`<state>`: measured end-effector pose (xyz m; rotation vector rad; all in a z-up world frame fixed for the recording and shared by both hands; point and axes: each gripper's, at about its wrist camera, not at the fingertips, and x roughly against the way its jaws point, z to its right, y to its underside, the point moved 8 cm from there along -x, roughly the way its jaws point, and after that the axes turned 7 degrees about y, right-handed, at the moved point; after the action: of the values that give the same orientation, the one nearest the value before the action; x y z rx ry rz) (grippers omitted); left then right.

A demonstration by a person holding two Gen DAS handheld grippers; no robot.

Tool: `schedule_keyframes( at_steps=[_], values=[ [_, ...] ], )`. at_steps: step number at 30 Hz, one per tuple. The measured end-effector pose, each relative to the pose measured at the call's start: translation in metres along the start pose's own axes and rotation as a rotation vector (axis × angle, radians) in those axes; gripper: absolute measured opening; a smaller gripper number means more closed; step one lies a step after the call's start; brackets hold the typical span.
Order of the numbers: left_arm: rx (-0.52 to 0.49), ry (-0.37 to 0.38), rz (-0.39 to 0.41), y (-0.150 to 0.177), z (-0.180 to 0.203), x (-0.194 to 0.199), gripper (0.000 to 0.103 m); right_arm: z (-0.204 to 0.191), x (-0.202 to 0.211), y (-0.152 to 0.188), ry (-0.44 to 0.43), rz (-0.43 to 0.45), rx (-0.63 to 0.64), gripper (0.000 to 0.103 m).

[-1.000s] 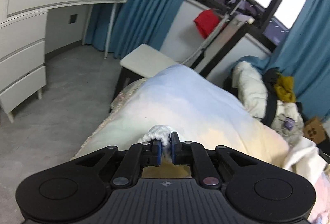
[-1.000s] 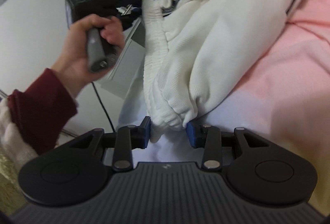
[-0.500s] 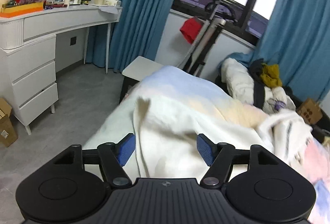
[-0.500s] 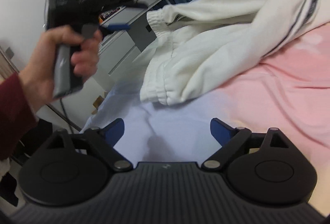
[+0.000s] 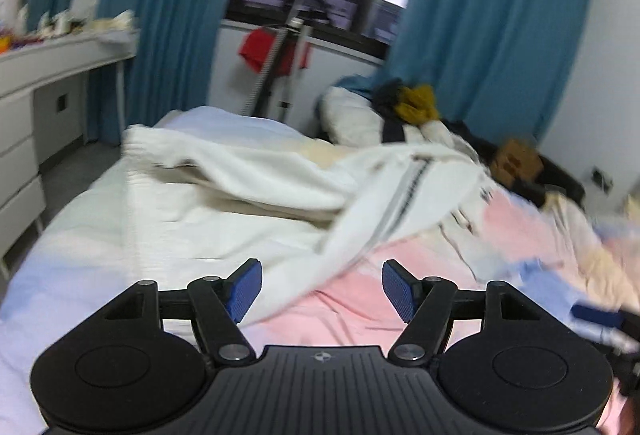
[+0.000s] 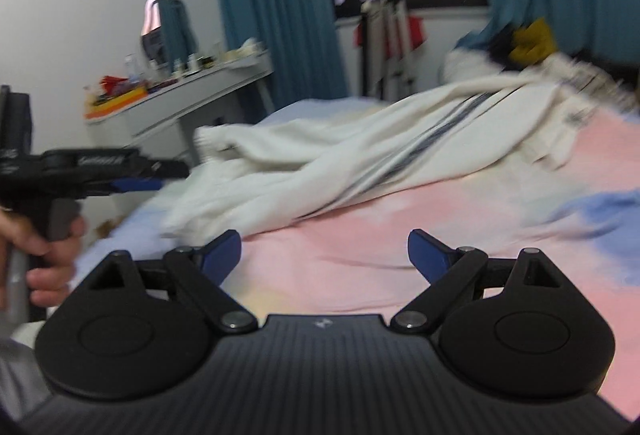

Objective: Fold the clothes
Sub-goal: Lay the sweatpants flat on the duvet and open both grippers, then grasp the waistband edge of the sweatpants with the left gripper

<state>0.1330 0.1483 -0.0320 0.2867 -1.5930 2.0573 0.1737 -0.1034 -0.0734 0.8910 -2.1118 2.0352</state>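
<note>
Lying loose across the bed, the cream trousers make a long rumpled shape, thick soft knit with a ribbed, gathered waistband at the end nearer the white dresser. A dark double stripe runs down one leg, which crosses over the other toward the far side of the mattress. The sheet under them is smooth cotton washed in pastel patches: pink in front, pale blue and yellow toward the edges.

Both tools are let go of the cloth. The left gripper has its black arms spread and its ridged blue pads wide apart; a fold of trouser leg shows between them (it lies on the bed, not touched by either pad). Its jaws have just been opening. The right gripper stands wider still, with only pink sheet between its pads, and its jaws too have just been opening.

From the right wrist view, a hand grips the left tool's grey handle, at the bed's near corner.

Teal curtains hang in heavy vertical folds beside the window. A heap of clothes, white, black and mustard, sits beyond the bed.
</note>
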Motion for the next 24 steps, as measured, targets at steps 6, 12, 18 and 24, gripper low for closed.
schedule_keyframes(
  at_steps=[6, 12, 18, 24],
  values=[
    [-0.09, -0.023, -0.06, 0.003, 0.033, -0.076, 0.071, 0.063, 0.0, 0.007, 0.063, 0.027, -0.174, 0.092],
    [-0.165, -0.059, -0.088, -0.017, 0.048, -0.161, 0.071, 0.103, -0.008, 0.006, 0.054, 0.043, -0.313, 0.092],
    [-0.311, -0.094, -0.085, -0.056, 0.066, -0.255, 0.071, 0.14, -0.027, 0.021, 0.068, -0.011, -0.451, 0.092],
    [-0.411, -0.15, -0.035, -0.098, 0.095, -0.345, 0.07, 0.151, -0.056, 0.033, 0.043, -0.055, -0.519, 0.092]
  ],
)
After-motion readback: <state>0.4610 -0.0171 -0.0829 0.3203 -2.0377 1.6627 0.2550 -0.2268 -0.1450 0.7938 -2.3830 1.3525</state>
